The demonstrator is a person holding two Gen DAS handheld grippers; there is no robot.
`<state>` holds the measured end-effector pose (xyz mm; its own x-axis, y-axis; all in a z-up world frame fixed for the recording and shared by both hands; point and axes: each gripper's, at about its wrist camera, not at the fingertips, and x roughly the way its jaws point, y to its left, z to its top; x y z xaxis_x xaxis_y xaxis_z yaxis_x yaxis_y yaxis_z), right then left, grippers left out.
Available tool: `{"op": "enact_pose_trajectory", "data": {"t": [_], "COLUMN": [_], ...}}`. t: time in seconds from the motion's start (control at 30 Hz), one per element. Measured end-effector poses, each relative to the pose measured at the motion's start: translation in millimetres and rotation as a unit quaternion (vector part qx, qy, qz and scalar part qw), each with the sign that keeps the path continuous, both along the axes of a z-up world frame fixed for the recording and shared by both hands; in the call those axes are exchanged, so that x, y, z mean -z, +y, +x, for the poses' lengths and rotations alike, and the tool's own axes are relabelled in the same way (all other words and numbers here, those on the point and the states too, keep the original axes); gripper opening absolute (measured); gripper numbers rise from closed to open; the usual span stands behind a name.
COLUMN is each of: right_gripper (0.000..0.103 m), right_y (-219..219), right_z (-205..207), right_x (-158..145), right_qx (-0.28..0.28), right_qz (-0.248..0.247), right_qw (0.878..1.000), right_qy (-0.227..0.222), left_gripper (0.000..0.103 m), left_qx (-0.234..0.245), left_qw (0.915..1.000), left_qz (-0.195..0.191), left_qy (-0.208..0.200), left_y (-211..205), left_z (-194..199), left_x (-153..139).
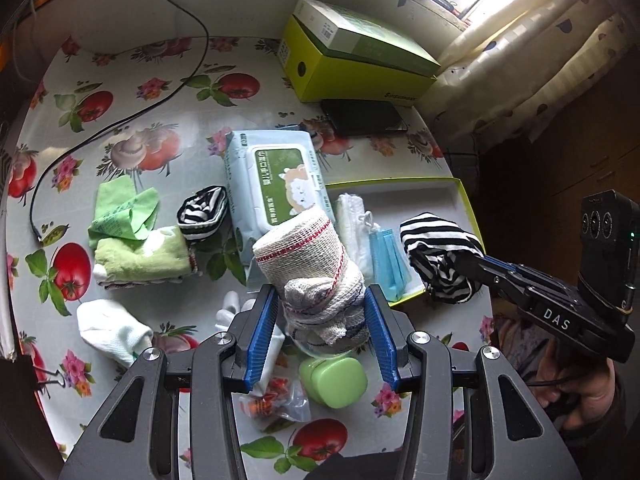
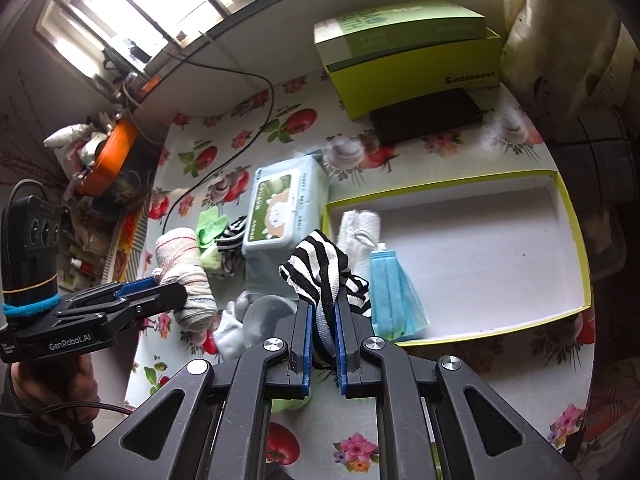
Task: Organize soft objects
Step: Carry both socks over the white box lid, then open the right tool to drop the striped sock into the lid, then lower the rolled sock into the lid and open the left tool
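Left gripper is clamping a rolled bandage, jaws wide around it. Right gripper is pinching a striped sock, jaws nearly closed, above the tray.

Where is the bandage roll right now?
The bandage roll is clamped between the left gripper's fingers, raised over the table just in front of the wet wipes pack.

masks in tray, wipes pack left
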<state>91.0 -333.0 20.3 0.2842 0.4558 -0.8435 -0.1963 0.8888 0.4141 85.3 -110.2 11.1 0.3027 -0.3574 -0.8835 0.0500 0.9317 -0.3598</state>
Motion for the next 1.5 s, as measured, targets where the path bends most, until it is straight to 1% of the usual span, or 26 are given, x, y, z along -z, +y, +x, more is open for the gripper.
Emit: {"op": "enact_pose_trajectory", "data": {"t": [0.17, 0.37, 0.53, 0.73, 0.77, 0.83, 0.87, 0.9, 0.97, 1.0, 1.07, 1.27, 1.5], "right_gripper": [0.009, 0.009, 0.009, 0.01, 0.011, 0.018, 0.026, 0.031, 0.033, 0.035, 0.037, 0.037, 0.037], "right_y": [-23.7, -35.1, -31.9, -13.9, -11.9, -10.7, -11.4, -12.9, -17.9, -21.3, -30.1, -57.3, -76.6], "right_z": [13.1, 33.4, 54.0, 73.2, 74.5, 74.1, 72.8, 70.8, 65.9, 63.4, 58.1, 41.1, 20.2], "right_x": [13.7, 35.1, 54.0, 73.4, 77.6, 83.6, 84.5, 84.4, 80.4, 77.1, 70.2, 57.0, 58.8], "right_qx": [0.028, 0.042, 0.041, 0.025, 0.023, 0.023, 0.023, 0.023, 0.026, 0.029, 0.038, 0.07, 0.09], "right_qz": [-0.001, -0.006, -0.009, -0.007, -0.005, -0.003, -0.003, -0.002, 0.002, 0.002, 0.003, 0.007, 0.011], "right_qw": [1.0, 0.999, 0.999, 0.999, 0.999, 0.998, 0.998, 0.998, 0.998, 0.998, 0.998, 0.997, 0.995], "right_qy": [0.009, 0.02, 0.031, 0.039, 0.045, 0.054, 0.055, 0.055, 0.052, 0.048, 0.041, 0.035, 0.043], "left_gripper": [0.046, 0.046, 0.046, 0.046, 0.046, 0.046, 0.046, 0.046, 0.046, 0.046, 0.046, 0.046, 0.046], "left_qx": [0.02, 0.032, 0.035, 0.035, 0.034, 0.034, 0.034, 0.034, 0.035, 0.036, 0.04, 0.065, 0.107], "left_qw": [0.9998, 0.9995, 0.9993, 0.9992, 0.9992, 0.9992, 0.9992, 0.9992, 0.9991, 0.999, 0.9988, 0.9974, 0.9931], "left_qz": [0.005, 0.009, 0.013, 0.015, 0.016, 0.017, 0.018, 0.019, 0.019, 0.02, 0.021, 0.022, 0.03], "left_qy": [0.001, 0.003, 0.006, 0.01, 0.011, 0.012, 0.013, 0.014, 0.016, 0.016, 0.016, 0.021, 0.036], "left_y": [-17.5, -31.4, -38.3, -41.8, -42.1, -42.3, -42.5, -42.6, -43.5, -44.6, -48.7, -72.0, -110.1], "left_z": [12.9, 26.1, 34.8, 44.6, 46.1, 49.0, 50.7, 52.1, 55.2, 56.8, 59.7, 67.7, 72.7], "left_x": [-0.4, 1.4, 3.6, 7.3, 8.2, 9.9, 11.0, 12.1, 14.2, 15.3, 17.0, 25.1, 41.5]}}
